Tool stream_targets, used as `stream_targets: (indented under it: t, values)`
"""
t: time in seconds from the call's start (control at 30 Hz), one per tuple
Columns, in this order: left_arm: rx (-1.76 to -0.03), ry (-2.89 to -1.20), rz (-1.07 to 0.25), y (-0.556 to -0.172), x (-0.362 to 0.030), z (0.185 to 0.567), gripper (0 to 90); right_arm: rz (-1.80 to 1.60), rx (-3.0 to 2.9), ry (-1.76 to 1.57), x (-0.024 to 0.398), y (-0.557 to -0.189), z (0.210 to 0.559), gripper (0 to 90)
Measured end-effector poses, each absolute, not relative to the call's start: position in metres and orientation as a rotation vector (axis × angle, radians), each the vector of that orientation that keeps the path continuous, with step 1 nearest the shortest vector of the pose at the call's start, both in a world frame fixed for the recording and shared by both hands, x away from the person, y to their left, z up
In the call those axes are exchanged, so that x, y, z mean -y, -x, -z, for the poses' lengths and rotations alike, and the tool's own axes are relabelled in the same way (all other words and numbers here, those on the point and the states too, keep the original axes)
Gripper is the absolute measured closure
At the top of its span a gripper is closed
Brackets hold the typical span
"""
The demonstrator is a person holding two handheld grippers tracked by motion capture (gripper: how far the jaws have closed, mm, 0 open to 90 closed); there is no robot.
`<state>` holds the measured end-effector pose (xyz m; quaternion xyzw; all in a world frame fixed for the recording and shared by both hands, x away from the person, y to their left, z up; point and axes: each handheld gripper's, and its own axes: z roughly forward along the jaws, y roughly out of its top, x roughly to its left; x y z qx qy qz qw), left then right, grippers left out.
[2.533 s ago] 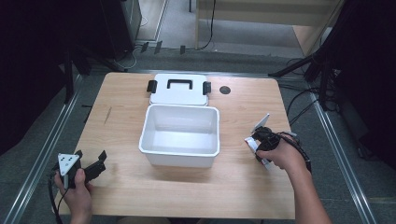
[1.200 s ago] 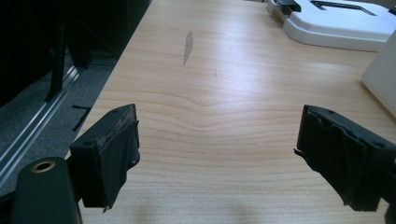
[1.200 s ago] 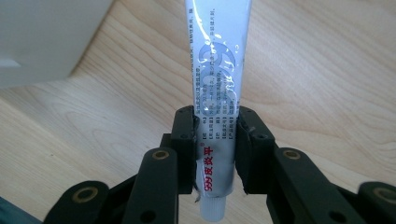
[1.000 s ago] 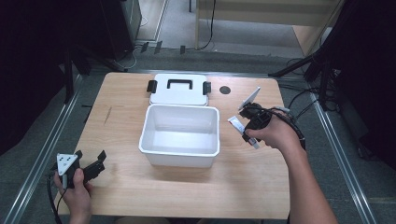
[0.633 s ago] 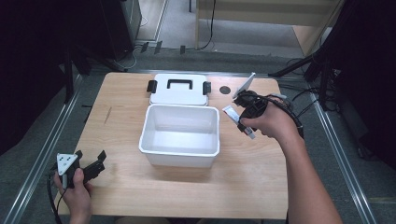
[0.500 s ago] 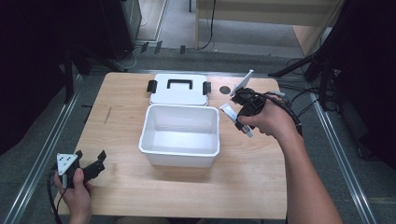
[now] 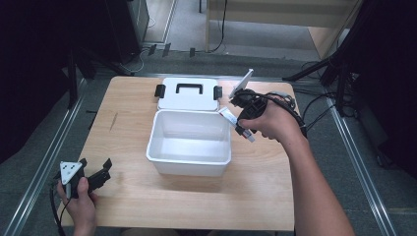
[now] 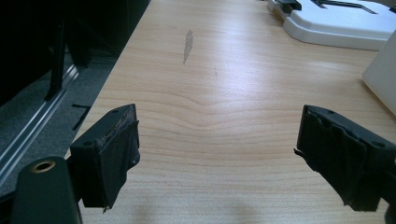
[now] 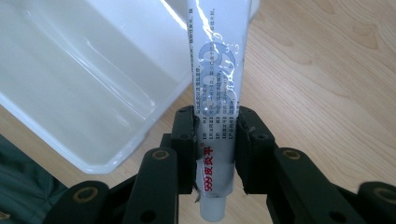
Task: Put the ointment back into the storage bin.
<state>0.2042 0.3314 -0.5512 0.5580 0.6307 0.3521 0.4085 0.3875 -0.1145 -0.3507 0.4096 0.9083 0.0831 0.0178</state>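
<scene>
A white ointment tube point(image 9: 217, 70) with blue and red print is clamped near its cap end by my right gripper point(image 9: 215, 140), which is shut on it. Its flat tail reaches over the rim of the open white box point(image 9: 70, 84). In the high view that gripper point(image 7: 239, 125) hovers at the far right corner of the box point(image 7: 189, 160), and the tube point(image 7: 226, 114) points towards the box. My left gripper point(image 7: 93, 178) rests at the table's near left corner. Its jaws stand wide apart with nothing between them point(image 8: 219, 158).
The box's white lid point(image 7: 187, 94) with black handle and clips lies flat just behind the box; its edge point(image 8: 336, 23) shows far off in the left gripper view. Bare wooden tabletop point(image 7: 123, 123) spreads left of the box. Cables trail off the table's right side.
My right gripper has carried the tube from the table's right side up and leftwards to the box's far right corner. The left gripper has stayed put.
</scene>
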Motion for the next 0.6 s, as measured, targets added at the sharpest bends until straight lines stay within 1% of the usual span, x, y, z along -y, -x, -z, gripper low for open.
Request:
stream_targets:
  t: [0.2,0.6]
  values:
    - [-1.590,-1.403,-0.885,-0.204,-0.331,0.551,13.7,-0.268,-2.843,-1.246,0.099,-0.387,0.350,72.2]
    - [-1.588,-1.413,-0.883,-0.205,-0.331,0.551,13.7,-0.276,-2.887,-1.175,0.067,-0.386,0.360,72.2]
